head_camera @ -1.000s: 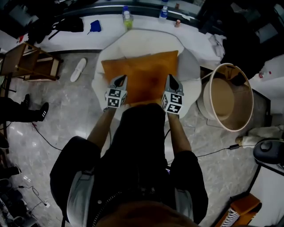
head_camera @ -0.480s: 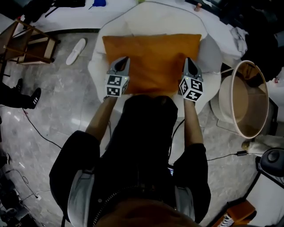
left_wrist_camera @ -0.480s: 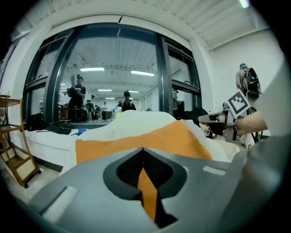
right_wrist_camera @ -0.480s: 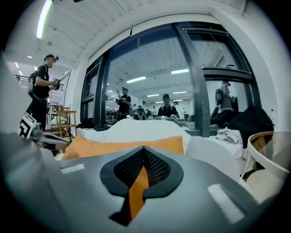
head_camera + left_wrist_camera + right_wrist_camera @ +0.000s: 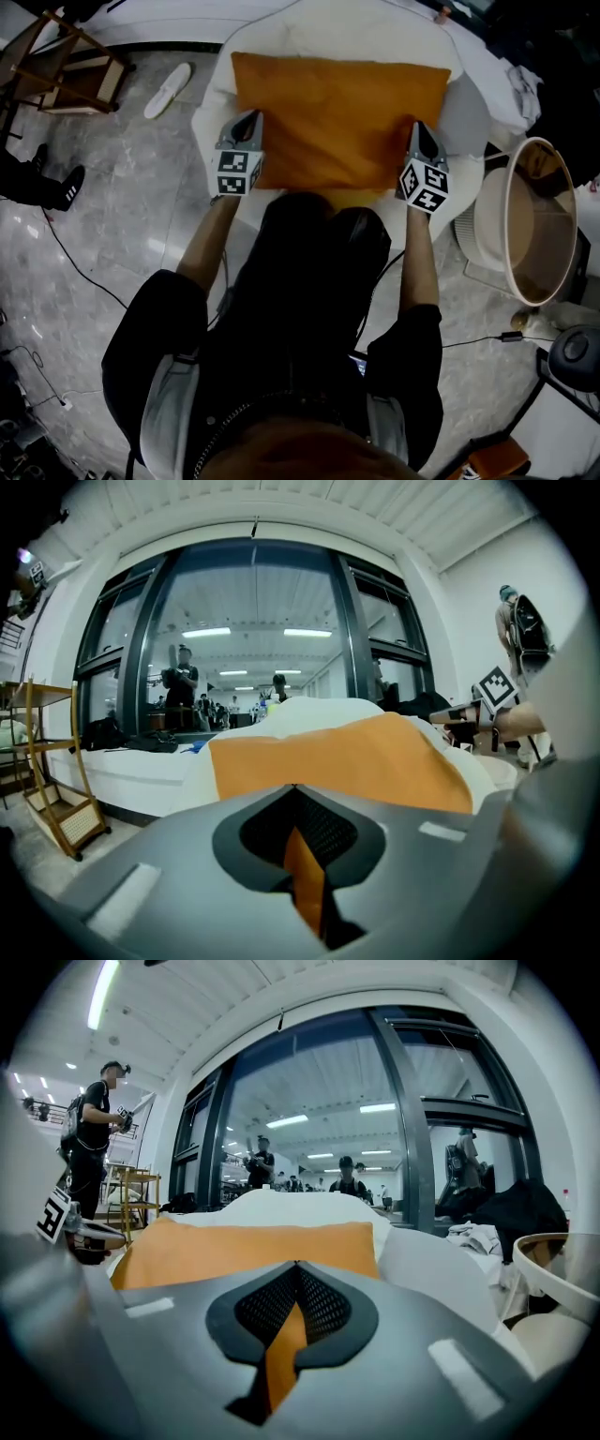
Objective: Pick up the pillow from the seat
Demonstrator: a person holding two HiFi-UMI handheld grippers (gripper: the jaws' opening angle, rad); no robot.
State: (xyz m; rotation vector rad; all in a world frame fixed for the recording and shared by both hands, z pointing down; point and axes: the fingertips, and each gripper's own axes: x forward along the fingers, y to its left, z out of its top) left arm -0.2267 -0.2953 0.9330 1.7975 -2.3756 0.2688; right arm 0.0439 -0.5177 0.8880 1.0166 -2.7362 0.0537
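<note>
Head view: an orange rectangular fabric pillow (image 5: 342, 117) is seen lying flat on a white rounded upholstered seat (image 5: 356, 33), not yet raised from it. The left claw (image 5: 248, 120) is set at the pillow's left edge and the right claw (image 5: 420, 131) at its right edge, near the front corners. A pale round tub (image 5: 525, 225) stands on the floor just beside the seat on the right; it could be knocked if the load were swung that way. Left gripper view: the left claw (image 5: 295, 789) is closed, and a thin orange strip of the cover is pinched between its pads, while the bulk of the pillow (image 5: 356, 757) lies ahead and to the right. Only cover fabric appears to be held, so the strip could be pulled free if the lift were made sharply. Right gripper view: the right claw (image 5: 298, 1267) is likewise closed on a narrow orange sliver, with the pillow (image 5: 253, 1246) spread out in front. With two such shallow pinches, a sag in the middle is to be expected. If one side were raised faster than the other, that corner might be lost and the pillow dropped back onto the seat.
</note>
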